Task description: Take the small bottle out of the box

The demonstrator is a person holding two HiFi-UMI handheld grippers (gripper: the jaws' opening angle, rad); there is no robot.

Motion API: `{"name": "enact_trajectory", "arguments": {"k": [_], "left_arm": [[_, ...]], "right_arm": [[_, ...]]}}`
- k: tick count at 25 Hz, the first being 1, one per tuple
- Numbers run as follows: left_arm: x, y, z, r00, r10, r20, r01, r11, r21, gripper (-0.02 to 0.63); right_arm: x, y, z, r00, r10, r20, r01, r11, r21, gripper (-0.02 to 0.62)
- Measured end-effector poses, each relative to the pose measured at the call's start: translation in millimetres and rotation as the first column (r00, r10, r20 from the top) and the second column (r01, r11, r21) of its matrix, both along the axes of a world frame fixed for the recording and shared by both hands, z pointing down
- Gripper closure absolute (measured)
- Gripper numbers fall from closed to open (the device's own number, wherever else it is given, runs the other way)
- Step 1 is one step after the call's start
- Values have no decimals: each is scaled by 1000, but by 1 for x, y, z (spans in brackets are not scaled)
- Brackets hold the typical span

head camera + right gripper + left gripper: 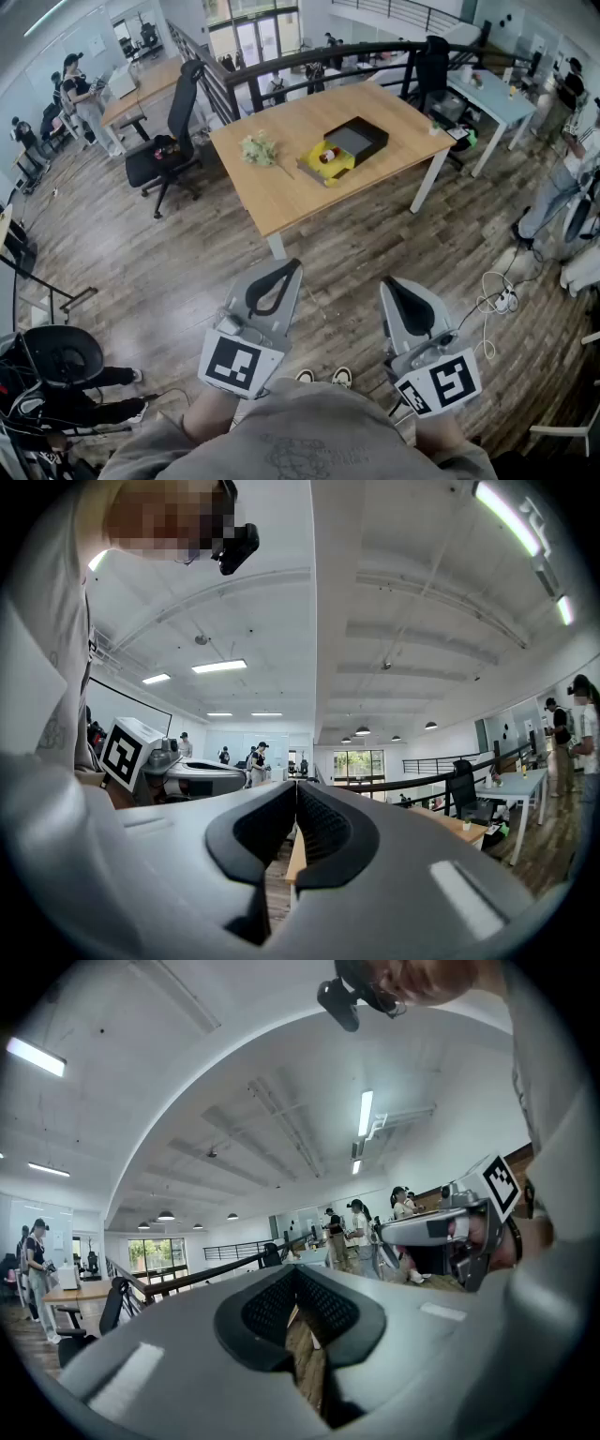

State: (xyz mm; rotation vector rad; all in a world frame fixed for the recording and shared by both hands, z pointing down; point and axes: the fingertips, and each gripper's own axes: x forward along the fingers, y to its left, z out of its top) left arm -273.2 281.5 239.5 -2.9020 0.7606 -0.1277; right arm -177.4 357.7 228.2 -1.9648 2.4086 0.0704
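Observation:
An open box (pixel 341 150) with a yellow inside and a black lid lies on the wooden table (pixel 281 192), far ahead in the head view. A small reddish bottle (pixel 325 157) lies in its yellow part. Both grippers are held close to the person's body, well short of the table. My left gripper (pixel 284 271) is shut with nothing in it, its pads meeting in the left gripper view (pixel 296 1275). My right gripper (pixel 395 286) is shut and empty too, jaws together in the right gripper view (pixel 296 793). The box does not show in either gripper view.
A small bunch of flowers (pixel 259 148) lies on the table left of the box. A black office chair (pixel 173 141) stands at the table's left. Cables and a power strip (pixel 499 300) lie on the wooden floor at right. People stand at both sides of the room.

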Motion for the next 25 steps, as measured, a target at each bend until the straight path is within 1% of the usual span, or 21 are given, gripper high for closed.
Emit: {"name": "enact_trajectory", "arguments": {"k": [6, 12, 15, 17, 19, 20, 21, 24, 25], "left_arm": [[25, 9, 5, 1000, 7, 26, -7, 1000, -11, 605], [47, 16, 13, 1000, 5, 26, -4, 999, -34, 604], [61, 23, 23, 999, 13, 49, -11, 999, -51, 605], [66, 27, 29, 999, -3, 38, 5, 998, -63, 604], [66, 27, 31, 1000, -29, -1, 29, 998, -63, 603], [67, 26, 30, 999, -35, -21, 33, 998, -57, 563], [68, 26, 30, 999, -37, -36, 35, 998, -54, 507], [75, 25, 30, 998, -47, -51, 44, 997, -58, 415], [76, 25, 30, 998, -51, -48, 49, 997, -56, 403]], "right_arm": [[26, 8, -1, 1000, 8, 0, -8, 1000, -4, 583], [50, 13, 11, 1000, 3, -1, -3, 999, -34, 583], [64, 18, 18, 1000, -5, -3, 5, 999, -47, 583], [70, 23, 23, 1000, -13, -6, 12, 998, -56, 583], [75, 27, 28, 1000, -22, -9, 21, 998, -62, 583], [77, 29, 30, 1000, -26, -9, 26, 998, -65, 583], [79, 31, 33, 1000, -30, -9, 29, 997, -69, 583], [86, 32, 43, 999, -33, -3, 32, 995, -96, 583], [88, 32, 47, 999, -34, 3, 34, 994, -104, 583]]}}
